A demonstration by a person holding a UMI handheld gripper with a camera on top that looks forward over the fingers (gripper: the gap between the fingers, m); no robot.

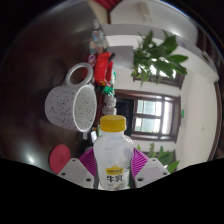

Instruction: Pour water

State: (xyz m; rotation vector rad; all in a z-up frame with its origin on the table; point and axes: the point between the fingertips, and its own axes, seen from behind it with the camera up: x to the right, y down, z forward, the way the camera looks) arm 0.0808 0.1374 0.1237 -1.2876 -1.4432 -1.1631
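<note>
We have fingers clamped on yellow-capped bottle, held upright between pads. Speckled mug sits beyond, left, near red-topped item. Risk: cap looks on, so no pour; tilt off-line spills onto bench.

The bottle looked like smooth, milky translucent plastic with a glossy yellow plastic cap and a printed paper-like label. The mug beyond it had a speckled, glazed ceramic look, matt grey with a paler handle. The pads on the jaws looked ribbed and rubbery, matt magenta.
</note>
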